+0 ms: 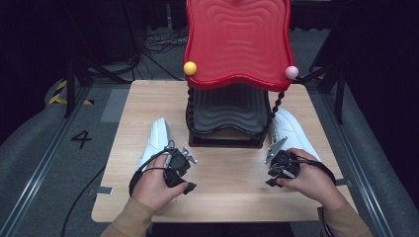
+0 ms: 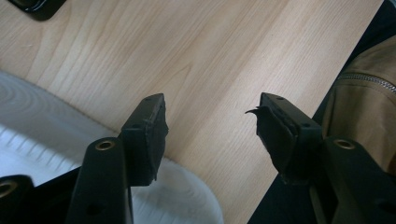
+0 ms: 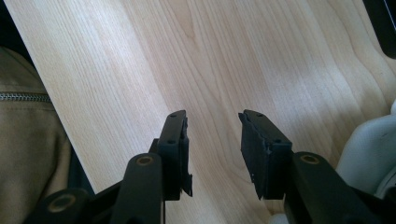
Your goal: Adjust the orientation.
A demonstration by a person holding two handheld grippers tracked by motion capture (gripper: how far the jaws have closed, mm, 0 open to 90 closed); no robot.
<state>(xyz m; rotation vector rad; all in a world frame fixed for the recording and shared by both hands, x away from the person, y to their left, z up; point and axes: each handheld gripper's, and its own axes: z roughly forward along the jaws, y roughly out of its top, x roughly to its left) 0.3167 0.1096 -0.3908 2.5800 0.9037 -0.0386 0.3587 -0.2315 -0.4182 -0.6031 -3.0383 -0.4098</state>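
Hovering grippers: left gripper (image 1: 179,165) and right gripper (image 1: 280,160) both hang over the tabletop (image 1: 227,182) near its front edge, jaws wide, nothing between them.
Left shoe: white shoe (image 1: 157,140) lies just beside the left gripper, toe pointing away; in the left gripper view its sole (image 2: 46,135) sits under the left jaw, not between the jaws.
Left risk: closing from here would likely catch only the sole's edge, and the shoe could skid or tip off the pad.
Right shoe: second shoe (image 1: 292,131) lies just beyond the right gripper, beside the rack's right post; its pale edge shows at the right of the right gripper view (image 3: 369,149).
Right risk: the jaws face bare wood, so a grasp now would probably close on nothing.
Rack: black lower shelf (image 1: 225,116) sits low under the red top (image 1: 237,42).
Far risk: lifting a shoe in too high could knock the red top or the twisted posts; the yellow ball (image 1: 190,68) and pink ball (image 1: 291,72) look easy to bump.
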